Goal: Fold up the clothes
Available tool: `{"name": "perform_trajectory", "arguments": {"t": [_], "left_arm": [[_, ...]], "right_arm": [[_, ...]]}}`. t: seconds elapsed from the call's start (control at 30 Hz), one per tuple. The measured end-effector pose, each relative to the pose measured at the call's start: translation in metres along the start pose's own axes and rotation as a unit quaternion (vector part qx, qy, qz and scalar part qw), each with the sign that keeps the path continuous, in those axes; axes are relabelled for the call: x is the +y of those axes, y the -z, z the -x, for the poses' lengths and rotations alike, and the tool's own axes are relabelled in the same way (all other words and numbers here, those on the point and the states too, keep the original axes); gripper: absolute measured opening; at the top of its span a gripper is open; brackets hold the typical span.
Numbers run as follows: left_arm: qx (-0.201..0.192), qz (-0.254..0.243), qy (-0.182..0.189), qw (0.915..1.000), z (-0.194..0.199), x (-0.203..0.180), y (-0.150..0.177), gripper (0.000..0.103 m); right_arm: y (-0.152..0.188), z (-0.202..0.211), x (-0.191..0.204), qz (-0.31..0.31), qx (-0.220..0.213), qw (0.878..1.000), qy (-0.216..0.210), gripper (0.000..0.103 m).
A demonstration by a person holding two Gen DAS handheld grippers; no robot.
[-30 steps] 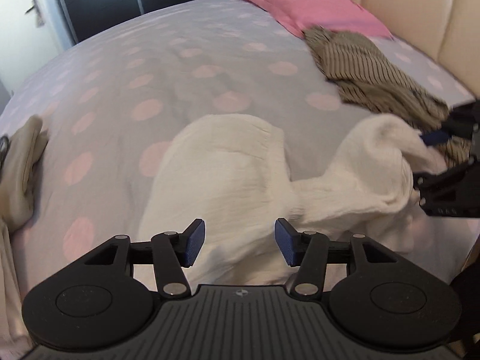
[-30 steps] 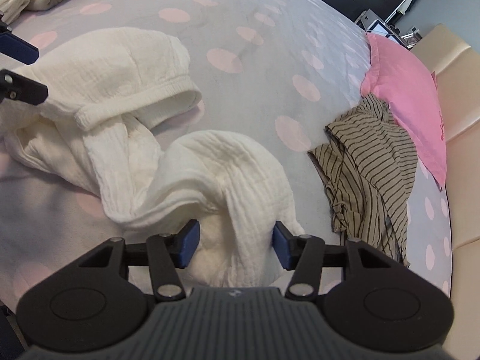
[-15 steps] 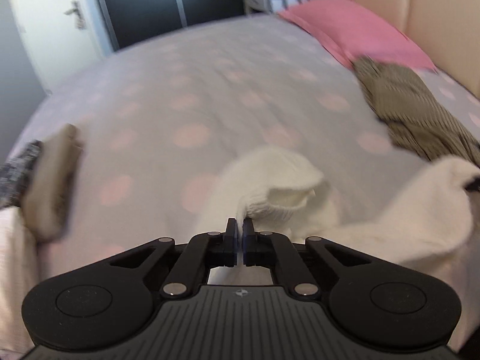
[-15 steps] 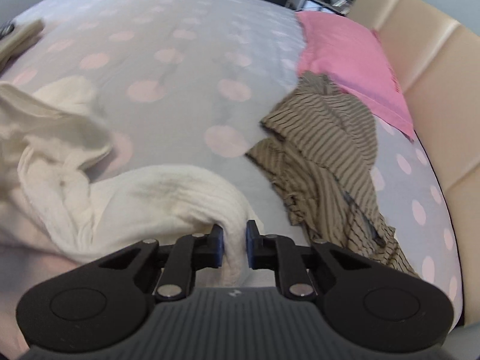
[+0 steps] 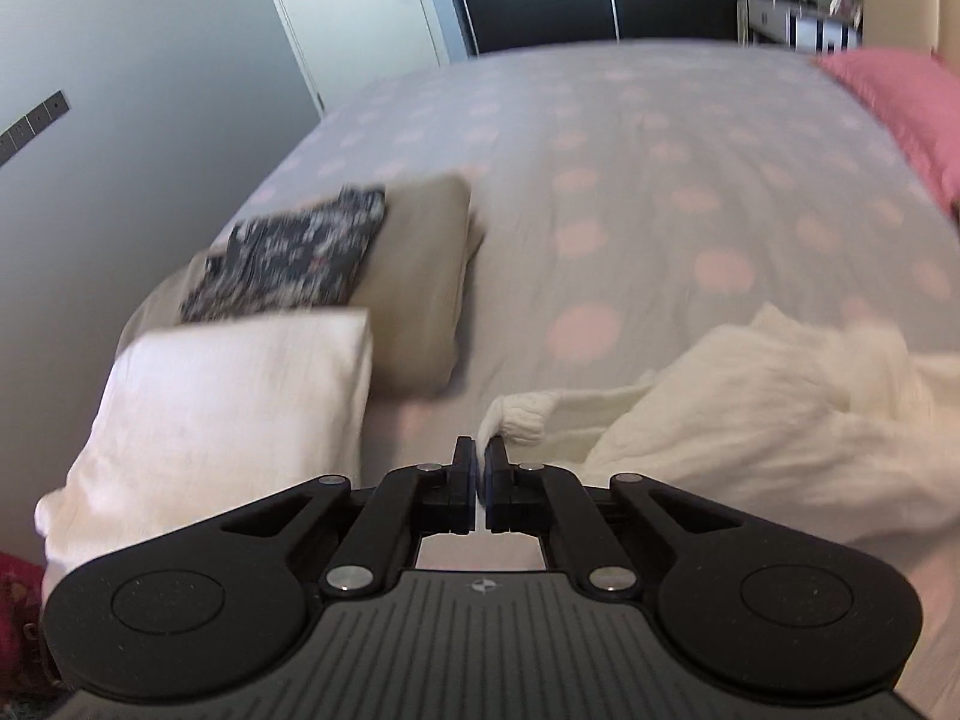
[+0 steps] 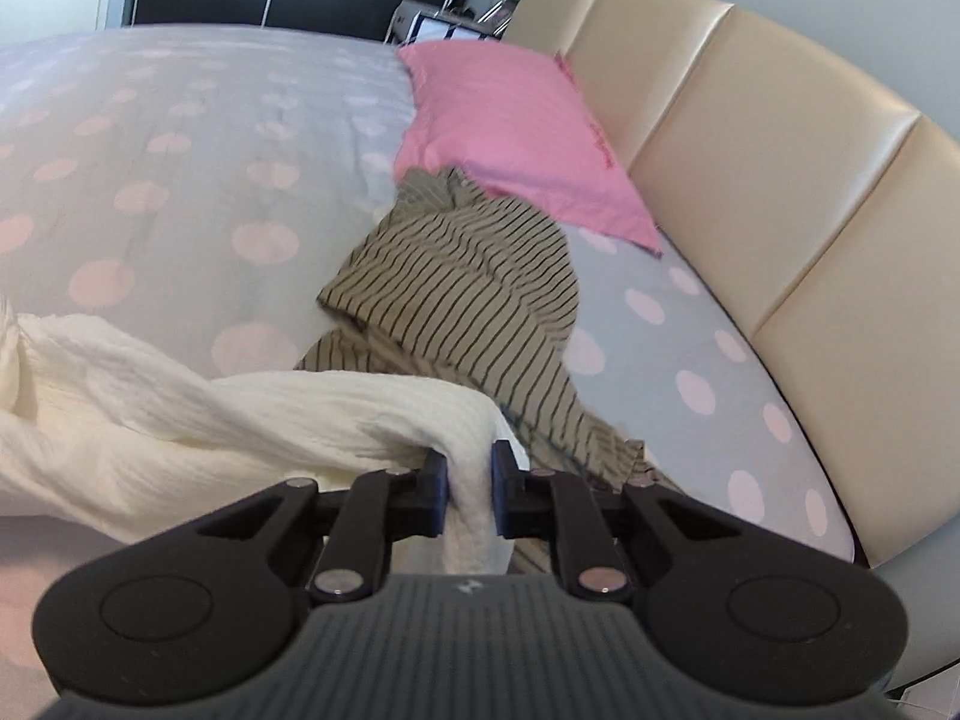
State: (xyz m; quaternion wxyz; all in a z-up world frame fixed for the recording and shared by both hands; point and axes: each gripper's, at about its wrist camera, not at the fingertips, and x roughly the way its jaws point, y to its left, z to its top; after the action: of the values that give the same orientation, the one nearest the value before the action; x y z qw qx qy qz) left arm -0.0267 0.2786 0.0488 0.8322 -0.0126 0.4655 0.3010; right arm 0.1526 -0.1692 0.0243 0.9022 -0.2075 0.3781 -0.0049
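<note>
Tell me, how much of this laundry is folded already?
Done: a folded stack sits at the bed's edge, a white piece, a dark patterned one and a tan one. In hand: the left gripper and the right gripper each pinch the white garment, not yet folded. Left: the striped garment, crumpled near the pink pillow.

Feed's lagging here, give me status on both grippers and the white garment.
Left gripper shut on white garment edge. Right gripper shut on its other end. Striped garment touching behind it.
</note>
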Motion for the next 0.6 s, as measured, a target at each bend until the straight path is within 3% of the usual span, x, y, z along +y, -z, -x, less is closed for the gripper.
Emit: {"name": "perform_trajectory", "arguments": {"t": [0.17, 0.23, 0.37, 0.5, 0.6], "left_arm": [[0.075, -0.045, -0.001, 0.9962, -0.017, -0.002, 0.041, 0.001], [0.083, -0.074, 0.009, 0.9938, -0.020, -0.008, 0.048, 0.003], [0.063, -0.106, 0.016, 0.9923, -0.010, -0.017, 0.048, 0.009], [0.035, -0.117, 0.047, 0.9914, -0.003, -0.022, 0.034, 0.016], [-0.005, -0.156, 0.060, 0.9859, 0.001, -0.039, 0.022, 0.020]], "right_arm": [[0.008, -0.011, 0.019, 0.064, 0.018, 0.997, 0.029, 0.032], [0.010, -0.007, 0.018, 0.068, 0.016, 0.997, 0.024, 0.035], [0.014, 0.009, 0.011, 0.061, 0.020, 0.997, -0.035, 0.046], [0.015, 0.022, 0.008, 0.059, 0.012, 0.996, -0.072, 0.048], [0.011, 0.023, 0.008, 0.050, 0.022, 0.994, -0.099, 0.049]]}}
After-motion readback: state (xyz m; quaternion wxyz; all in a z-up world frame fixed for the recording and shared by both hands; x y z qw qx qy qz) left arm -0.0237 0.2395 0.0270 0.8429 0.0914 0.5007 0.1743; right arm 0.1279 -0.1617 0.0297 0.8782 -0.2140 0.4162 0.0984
